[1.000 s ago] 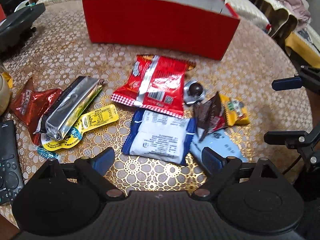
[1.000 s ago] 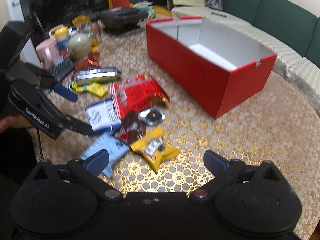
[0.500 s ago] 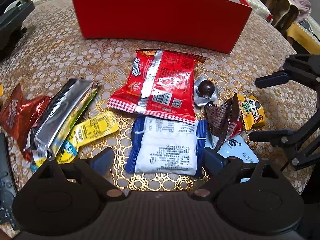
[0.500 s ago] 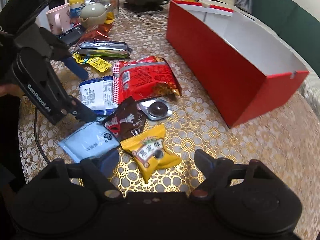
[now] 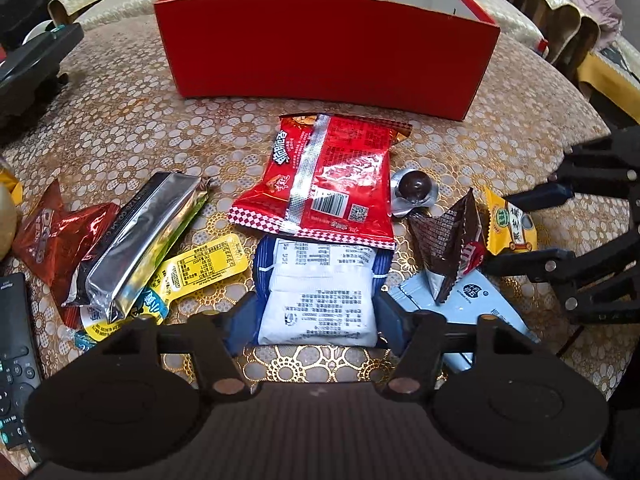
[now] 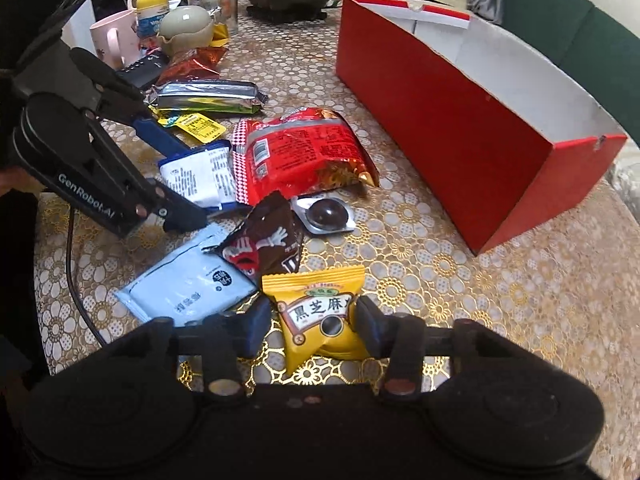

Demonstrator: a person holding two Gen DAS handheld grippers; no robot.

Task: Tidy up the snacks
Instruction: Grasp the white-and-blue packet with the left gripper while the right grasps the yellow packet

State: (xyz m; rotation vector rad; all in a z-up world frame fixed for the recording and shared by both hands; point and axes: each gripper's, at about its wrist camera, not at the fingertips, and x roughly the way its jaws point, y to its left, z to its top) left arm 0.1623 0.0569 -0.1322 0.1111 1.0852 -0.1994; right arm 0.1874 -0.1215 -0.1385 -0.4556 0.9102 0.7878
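A: Since a second ago you've brought both tongs down onto the pile, and both pairs are closing. Your left tongs (image 5: 316,316) now straddle the blue-and-white packet (image 5: 318,300), fingers against its two sides as they close.

B: And my right?

A: Your right tongs (image 6: 312,328) are closing on the yellow sesame packet (image 6: 320,312); the right finger touches it, the left sits just beside its edge.

B: Where's everything relative to the red box (image 5: 328,60)?

A: The red snack bag (image 5: 324,184) lies just in front of the box on the table (image 5: 120,120). Your blue-and-white packet lies nearer you, its far end under that bag's edge. The yellow one lies farther from the box, just beside the brown chocolate packet (image 6: 268,244).
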